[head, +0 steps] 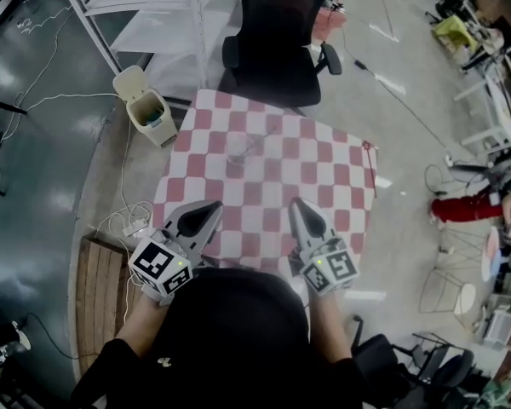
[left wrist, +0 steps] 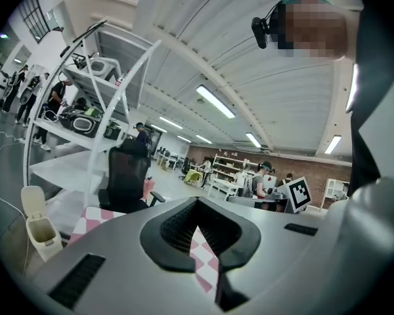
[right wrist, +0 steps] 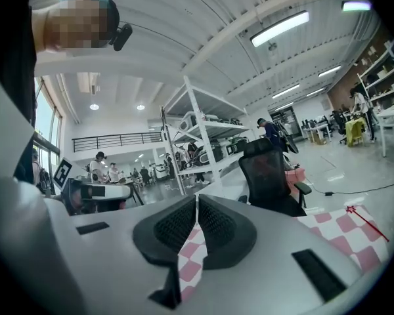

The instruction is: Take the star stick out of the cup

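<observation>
A clear cup [head: 238, 148] stands toward the far side of the red-and-white checked table [head: 324, 177], with a thin pale stick leaning out of it to the right. A thin red stick with a star tip [right wrist: 352, 214] lies at the table's right corner [head: 367, 146]. My left gripper [head: 214, 206] and right gripper [head: 293, 203] hover over the near part of the table, well short of the cup, both shut with nothing between the jaws. In the left gripper view [left wrist: 197, 201] and the right gripper view [right wrist: 196, 196] the jaws meet at the tips and hide the cup.
A black office chair [head: 277, 41] stands just beyond the table. A white bin [head: 145, 105] is off its far left corner. A power strip with cables [head: 136, 226] and a wooden pallet [head: 98, 292] lie on the floor to the left. A white shelf rack [right wrist: 203, 133] stands behind.
</observation>
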